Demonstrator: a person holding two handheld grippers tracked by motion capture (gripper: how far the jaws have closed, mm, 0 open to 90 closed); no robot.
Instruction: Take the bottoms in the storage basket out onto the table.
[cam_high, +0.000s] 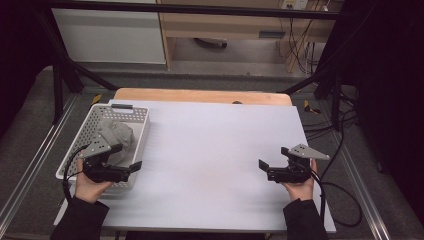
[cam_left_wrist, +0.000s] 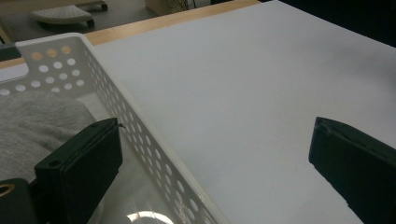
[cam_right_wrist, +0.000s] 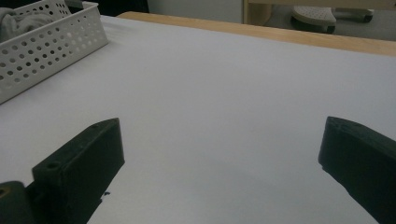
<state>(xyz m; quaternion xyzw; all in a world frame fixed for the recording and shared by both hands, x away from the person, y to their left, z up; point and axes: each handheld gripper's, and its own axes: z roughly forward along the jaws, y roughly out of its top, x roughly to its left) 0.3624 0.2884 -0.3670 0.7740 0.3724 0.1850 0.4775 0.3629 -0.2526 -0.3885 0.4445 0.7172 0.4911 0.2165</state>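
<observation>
A white perforated basket (cam_high: 145, 131) stands on the left of the white table (cam_high: 210, 145) and holds a crumpled grey cloth (cam_high: 118, 135). My left gripper (cam_high: 129, 156) hovers at the basket's near right corner, open. In the left gripper view its jaws (cam_left_wrist: 215, 126) straddle the basket wall (cam_left_wrist: 154, 158): one jaw is inside beside the cloth (cam_left_wrist: 37, 116), the other over the bare table. Nothing is pressed between them. My right gripper (cam_high: 272, 156) is far off at the right, open and empty, with its jaws (cam_right_wrist: 222, 123) wide above the tabletop.
A strip of wooden tabletop (cam_high: 200, 95) runs along the far edge. The basket (cam_right_wrist: 46, 46) with the cloth (cam_right_wrist: 14, 18) shows far left in the right gripper view. Cables (cam_high: 345, 200) trail off the table's right side. Black frame bars and a cabinet stand beyond.
</observation>
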